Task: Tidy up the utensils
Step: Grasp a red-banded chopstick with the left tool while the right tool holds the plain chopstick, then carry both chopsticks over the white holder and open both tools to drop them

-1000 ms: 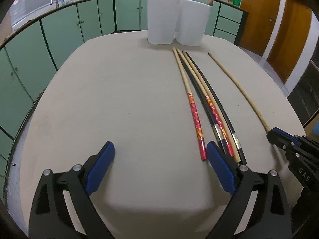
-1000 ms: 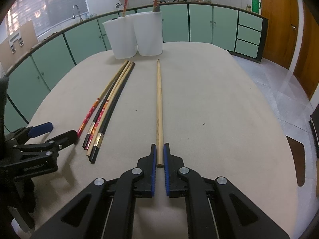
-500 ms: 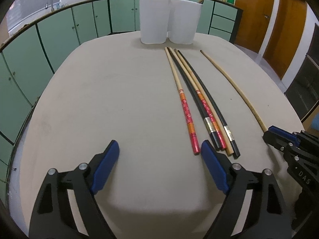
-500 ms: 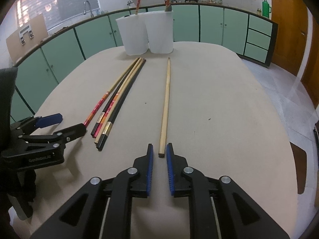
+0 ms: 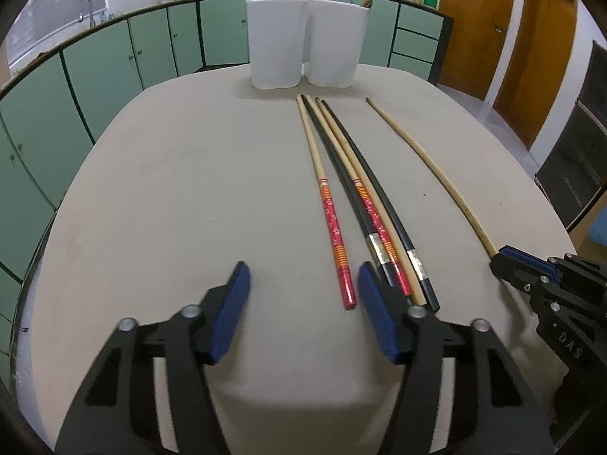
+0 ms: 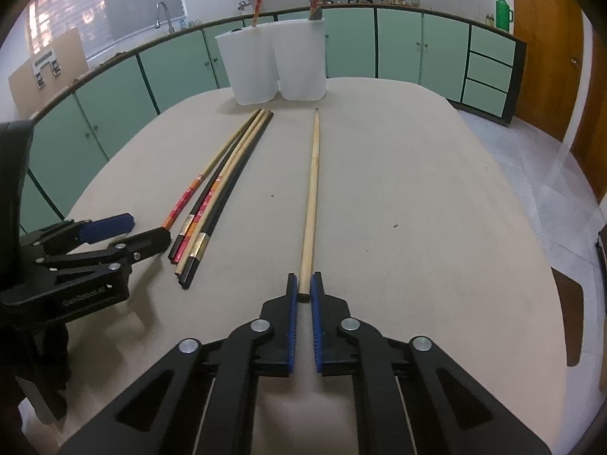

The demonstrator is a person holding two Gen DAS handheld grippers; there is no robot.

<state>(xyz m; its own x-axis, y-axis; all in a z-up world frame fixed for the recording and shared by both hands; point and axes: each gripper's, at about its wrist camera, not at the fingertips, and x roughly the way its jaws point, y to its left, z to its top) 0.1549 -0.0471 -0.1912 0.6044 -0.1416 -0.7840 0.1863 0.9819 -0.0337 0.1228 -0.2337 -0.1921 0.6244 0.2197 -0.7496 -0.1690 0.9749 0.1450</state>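
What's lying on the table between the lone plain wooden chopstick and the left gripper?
Four chopsticks side by side: two red-patterned, two black, seen in the right wrist view.

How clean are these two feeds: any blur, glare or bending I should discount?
Left wrist view: fisheye bows the plain chopstick and counter; the closing left hand-held gripper has a slightly smeared left finger. Right wrist view: sharp, window bright, soft shadow under the right hand-held gripper.

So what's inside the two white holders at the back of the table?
One red-patterned chopstick sticks up out of each white holder. The walls hide everything below the rims, so any shorter contents can't be seen.
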